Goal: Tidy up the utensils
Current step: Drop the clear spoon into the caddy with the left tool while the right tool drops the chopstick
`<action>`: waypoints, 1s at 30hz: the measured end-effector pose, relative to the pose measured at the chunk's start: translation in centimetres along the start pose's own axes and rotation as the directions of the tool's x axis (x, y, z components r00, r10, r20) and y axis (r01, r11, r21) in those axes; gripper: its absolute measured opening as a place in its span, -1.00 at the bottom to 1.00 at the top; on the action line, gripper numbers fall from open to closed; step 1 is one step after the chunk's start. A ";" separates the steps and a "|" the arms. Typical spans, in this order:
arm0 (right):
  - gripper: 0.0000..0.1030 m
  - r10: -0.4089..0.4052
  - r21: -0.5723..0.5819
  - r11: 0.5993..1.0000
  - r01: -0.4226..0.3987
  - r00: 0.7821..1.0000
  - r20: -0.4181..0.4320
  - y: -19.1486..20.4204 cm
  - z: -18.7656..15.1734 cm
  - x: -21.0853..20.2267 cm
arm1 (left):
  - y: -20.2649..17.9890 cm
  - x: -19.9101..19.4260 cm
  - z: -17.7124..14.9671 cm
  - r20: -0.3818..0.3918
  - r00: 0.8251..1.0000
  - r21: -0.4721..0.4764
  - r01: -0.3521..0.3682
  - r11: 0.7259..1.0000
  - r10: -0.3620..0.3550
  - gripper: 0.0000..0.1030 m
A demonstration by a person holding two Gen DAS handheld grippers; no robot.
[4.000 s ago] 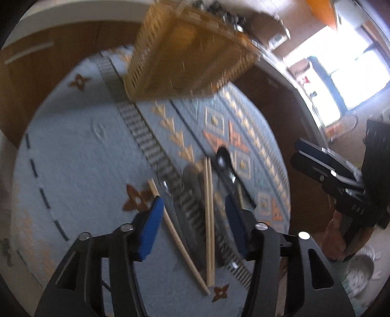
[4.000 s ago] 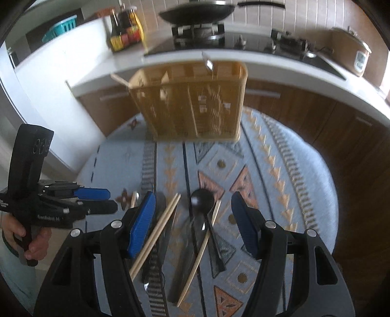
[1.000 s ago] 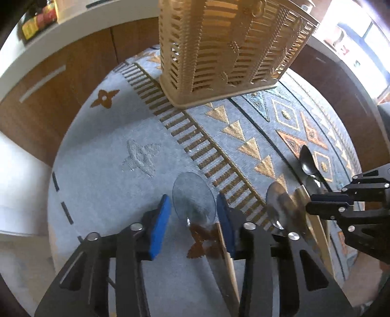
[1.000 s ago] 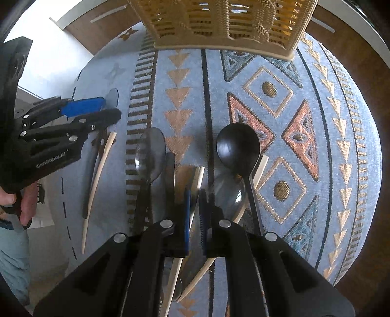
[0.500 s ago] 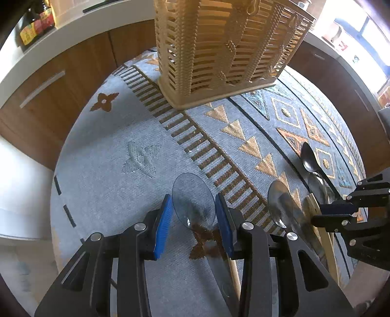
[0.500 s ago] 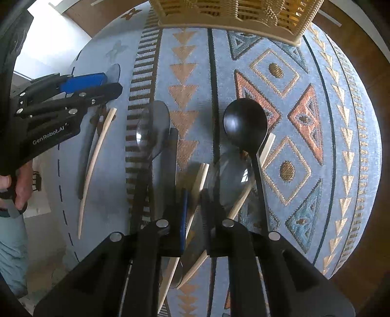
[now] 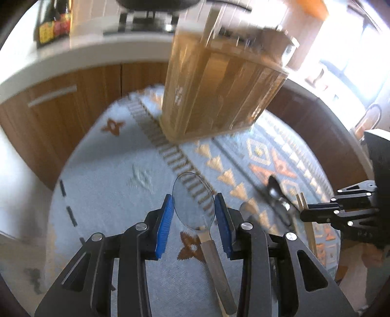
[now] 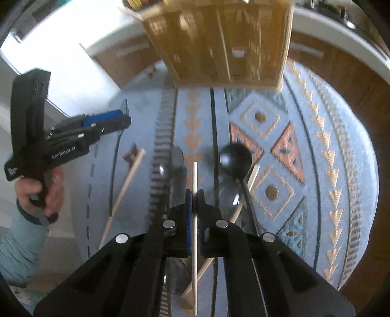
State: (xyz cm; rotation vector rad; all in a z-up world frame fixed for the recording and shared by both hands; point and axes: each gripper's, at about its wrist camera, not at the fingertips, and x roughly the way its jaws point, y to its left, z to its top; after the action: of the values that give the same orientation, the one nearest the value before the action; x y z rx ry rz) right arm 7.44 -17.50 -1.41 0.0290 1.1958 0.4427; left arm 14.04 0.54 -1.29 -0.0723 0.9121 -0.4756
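Both tongs apparently lifted: spoon [image 7: 193, 202], chopstick [image 8: 194, 234]

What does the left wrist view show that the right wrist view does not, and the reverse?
Only the left wrist view shows the clear spoon between the left claw's blue pads, and bottles on the counter.

Only the right wrist view shows the chopstick pinched in the shut right claw, another chopstick lying alone on the rug, and the person's hand.

Both show the basket, the patterned rug and the black spoon.
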 end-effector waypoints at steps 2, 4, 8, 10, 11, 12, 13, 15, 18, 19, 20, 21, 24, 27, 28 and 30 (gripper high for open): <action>-0.95 0.014 -0.017 1.000 -0.013 0.999 0.052 0.1 -0.2 -1.1 | -0.5 -1.5 0.1 0.064 0.998 0.011 0.003 1.000 -0.003 -0.36; -0.95 0.043 -0.023 0.999 -0.041 0.993 0.111 0.3 -0.5 -2.5 | -1.2 -3.0 0.4 0.131 0.991 0.029 -0.002 1.000 -0.002 -0.36; -0.95 0.110 -0.016 0.994 -0.110 0.958 0.264 0.6 -0.4 -6.0 | -3.2 -6.4 1.5 0.268 0.963 0.082 -0.067 0.994 0.043 -0.36; -0.95 0.141 -0.008 0.989 -0.147 0.928 0.345 0.7 0.2 -8.1 | -3.7 -8.0 2.3 0.322 0.946 0.081 -0.062 0.995 0.033 -0.36; -0.95 0.146 -0.013 0.988 -0.153 0.910 0.388 0.8 0.8 -9.2 | -3.9 -8.7 2.8 0.352 0.935 0.076 -0.070 0.995 0.039 -0.36; -0.95 0.151 -0.019 0.987 -0.158 0.890 0.431 1.1 0.9 -10.2 | -4.2 -9.7 3.4 0.393 0.918 0.073 -0.079 0.994 0.044 -0.36; -0.95 0.150 -0.022 0.987 -0.159 0.865 0.479 1.2 1.3 -11.4 | -4.5 -10.2 3.8 0.416 0.908 0.072 -0.084 0.994 0.047 -0.36; -0.95 0.143 -0.011 0.986 -0.164 0.825 0.546 0.7 2.2 -13.0 | -5.2 -11.6 5.1 0.479 0.876 0.068 -0.108 0.992 0.062 -0.36; -0.95 0.127 0.012 0.985 -0.175 0.762 0.635 -0.2 3.9 -15.7 | -6.1 -12.5 6.8 0.542 0.837 0.064 -0.126 0.990 0.071 -0.36; -0.95 0.116 0.019 0.985 -0.172 0.740 0.662 -0.8 4.7 -16.4 | -6.5 -12.9 7.7 0.571 0.817 0.060 -0.132 0.989 0.074 -0.36; -0.95 0.099 0.028 0.986 -0.162 0.722 0.685 -1.2 5.9 -16.9 | -6.8 -13.1 8.6 0.598 0.798 0.057 -0.137 0.989 0.076 -0.36; -0.95 0.060 0.049 0.990 -0.135 0.699 0.712 -1.5 6.6 -17.6 | -7.0 -13.3 9.5 0.619 0.781 0.051 -0.141 0.989 0.079 -0.36; -0.95 -0.009 0.085 0.993 -0.087 0.646 0.763 -2.4 8.5 -18.4 | -7.6 -12.9 11.4 0.664 0.740 0.021 -0.160 0.987 0.106 -0.36; -0.95 -0.101 0.131 0.991 -0.011 0.576 0.811 -3.3 10.1 -19.1 | -7.8 -11.4 13.1 0.703 0.698 -0.022 -0.168 0.986 0.135 -0.36; -0.95 -0.128 0.144 0.990 0.015 0.552 0.824 -3.6 10.7 -19.3 | -8.0 -10.6 13.6 0.716 0.683 -0.029 -0.176 0.984 0.144 -0.36; -0.95 -0.174 0.164 0.984 0.064 0.491 0.853 -4.3 11.3 -19.7 | -8.4 -9.4 14.4 0.733 0.660 -0.036 -0.203 0.979 0.164 -0.36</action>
State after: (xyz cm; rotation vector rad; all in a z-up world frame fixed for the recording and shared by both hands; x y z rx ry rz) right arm 13.29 -25.91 19.27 0.2420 0.1850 0.1712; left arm 17.25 -4.97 16.74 -0.1150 0.0946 -0.2335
